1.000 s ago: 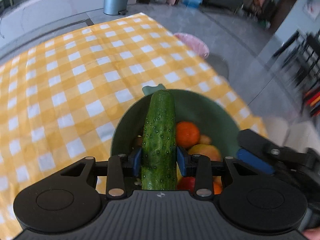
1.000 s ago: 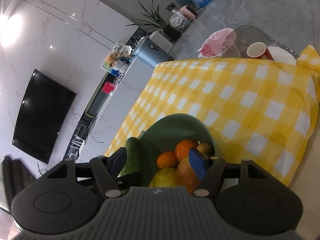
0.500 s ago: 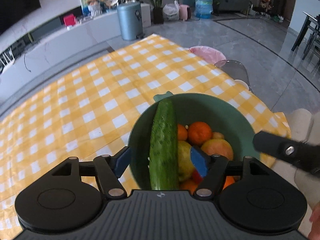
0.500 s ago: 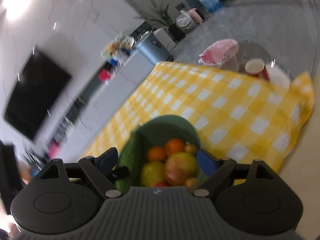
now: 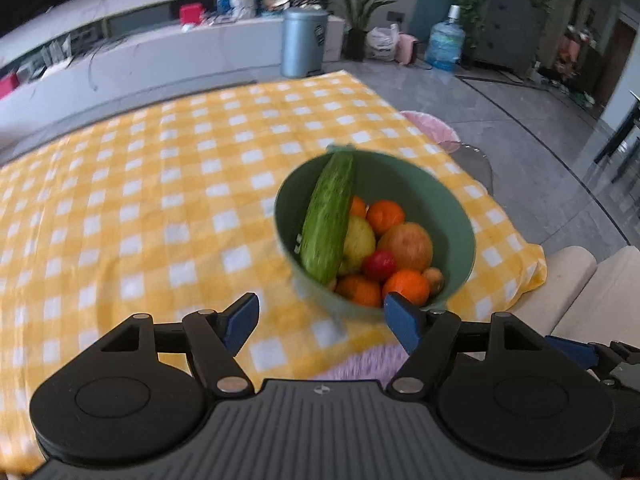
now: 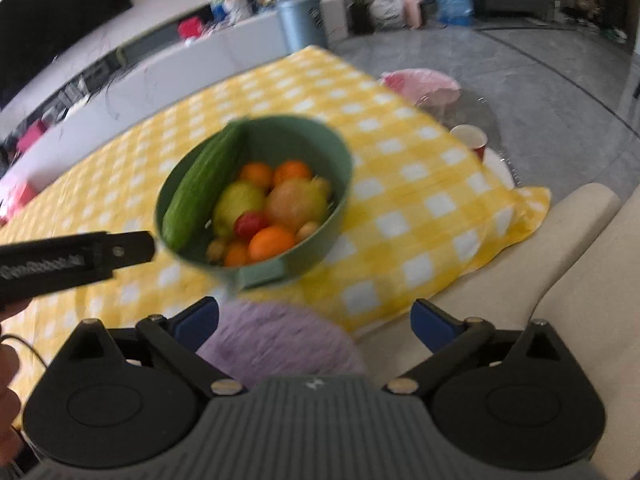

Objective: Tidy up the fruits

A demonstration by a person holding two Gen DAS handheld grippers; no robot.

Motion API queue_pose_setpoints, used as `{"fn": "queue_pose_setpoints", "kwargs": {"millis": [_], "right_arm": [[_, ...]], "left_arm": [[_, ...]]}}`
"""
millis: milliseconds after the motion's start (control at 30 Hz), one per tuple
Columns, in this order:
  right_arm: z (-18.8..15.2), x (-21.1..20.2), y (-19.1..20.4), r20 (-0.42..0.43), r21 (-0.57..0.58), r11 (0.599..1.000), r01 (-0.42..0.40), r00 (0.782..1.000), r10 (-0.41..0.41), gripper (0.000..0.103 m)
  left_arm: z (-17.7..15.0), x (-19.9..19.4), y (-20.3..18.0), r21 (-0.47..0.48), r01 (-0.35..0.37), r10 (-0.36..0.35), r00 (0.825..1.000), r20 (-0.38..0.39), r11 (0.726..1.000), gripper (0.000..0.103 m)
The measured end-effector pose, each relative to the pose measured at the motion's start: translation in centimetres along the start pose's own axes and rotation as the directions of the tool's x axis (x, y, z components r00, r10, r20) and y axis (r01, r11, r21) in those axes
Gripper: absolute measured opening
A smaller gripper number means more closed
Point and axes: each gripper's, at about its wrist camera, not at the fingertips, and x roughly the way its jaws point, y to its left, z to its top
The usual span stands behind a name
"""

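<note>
No wording can be read anywhere. White lettering is seen along the black gripper arm (image 6: 76, 264) at the left of the right wrist view, blurred past reading; a label on the bin (image 5: 304, 42) is equally illegible.

Cucumber (image 5: 328, 220) out of the left hand-held gripper (image 5: 320, 322) — both sets of jaws just opening, withdrawn.

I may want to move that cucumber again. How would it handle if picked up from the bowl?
The cucumber looks stiff, spanning the bowl unbent. Its tip pokes over the rim, so it could probably pivot or slide if nudged. The bumpy skin should give some grip.
</note>
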Motion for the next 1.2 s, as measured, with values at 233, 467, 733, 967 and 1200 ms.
{"fn": "queue_pose_setpoints", "kwargs": {"millis": [233,467,733,967,1200], "right_arm": [[-0.5,-0.2,2.2,0.004,-0.068,0.998,0.000,1.000,0.000,0.098],[-0.6,-0.4,2.5,-0.004,-0.055,0.998,-0.008,1.000,0.007,0.098],[-0.6,0.1,2.5,-0.032,-0.055,0.998,0.003,0.999,-0.005,0.098],[-0.6,0.1,2.4,-0.036,-0.046,0.999,0.011,0.999,-0.013,0.098],[-0.7,-0.2,2.5,-0.028,-0.061,0.998,0.029,0.999,-0.031,0.098]], "left_arm": [[-1.5,0.1,-0.3,-0.004,-0.016,0.016,1.000,-0.025,1.000,0.083],[-1.4,0.2,-0.5,0.009,-0.029,0.029,0.999,-0.036,1.000,0.083],[-1.6,1.1,-0.4,0.006,-0.031,0.032,0.997,-0.076,0.999,0.083],[-1.6,1.0,-0.3,-0.018,-0.019,0.017,0.998,-0.067,1.000,0.083],[-1.7,0.8,-0.3,-0.029,-0.017,0.015,0.998,-0.064,0.999,0.083]]}}
